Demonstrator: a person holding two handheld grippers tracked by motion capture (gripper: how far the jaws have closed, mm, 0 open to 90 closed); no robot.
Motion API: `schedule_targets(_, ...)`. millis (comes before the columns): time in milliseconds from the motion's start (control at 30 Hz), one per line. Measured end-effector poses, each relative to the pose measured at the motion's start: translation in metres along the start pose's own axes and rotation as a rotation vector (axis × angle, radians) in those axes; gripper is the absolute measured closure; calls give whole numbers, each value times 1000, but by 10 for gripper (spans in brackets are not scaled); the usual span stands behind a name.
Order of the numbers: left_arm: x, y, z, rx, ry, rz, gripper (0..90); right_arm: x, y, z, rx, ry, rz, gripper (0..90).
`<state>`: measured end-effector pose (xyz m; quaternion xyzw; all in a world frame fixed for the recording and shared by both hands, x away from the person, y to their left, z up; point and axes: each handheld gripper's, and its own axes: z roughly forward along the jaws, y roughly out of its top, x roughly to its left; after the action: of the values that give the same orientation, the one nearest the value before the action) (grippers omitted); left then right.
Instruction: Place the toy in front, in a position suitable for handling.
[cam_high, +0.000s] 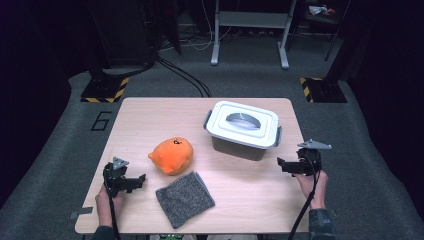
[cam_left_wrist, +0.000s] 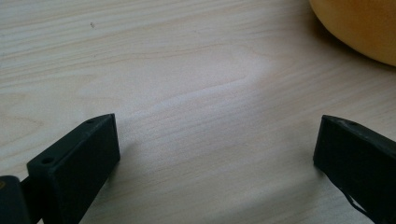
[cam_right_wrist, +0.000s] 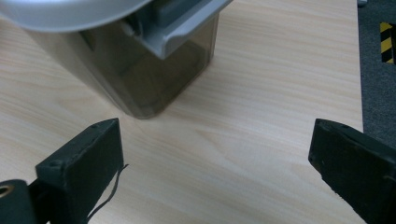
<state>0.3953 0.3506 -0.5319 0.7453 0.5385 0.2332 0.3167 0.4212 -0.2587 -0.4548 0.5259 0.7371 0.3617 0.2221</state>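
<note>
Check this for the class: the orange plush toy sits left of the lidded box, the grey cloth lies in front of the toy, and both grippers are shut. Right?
Not quite. The left gripper and right gripper are both open, fingers wide apart over bare table, as the two gripper views show. The orange plush toy, lidded box and grey cloth lie as stated.

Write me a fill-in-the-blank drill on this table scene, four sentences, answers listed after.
1. The lid of the storage box is ____ in colour.
2. The orange plush toy lies on the wooden table just behind the ____ cloth.
3. The jaws of the left hand-held gripper stand ____, with bare wood between them.
4. The right hand-held gripper points toward a lower corner of the ____.

Missing words: white; grey; open; storage box
</note>
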Motion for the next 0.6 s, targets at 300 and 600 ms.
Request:
schedule_targets(300,0,0,0,0,0,0,1,-4,24,-4,-53,-10,-5,130)
schedule_targets(600,0,0,0,0,0,0,1,-10,45,3,-67,-7,27,297)
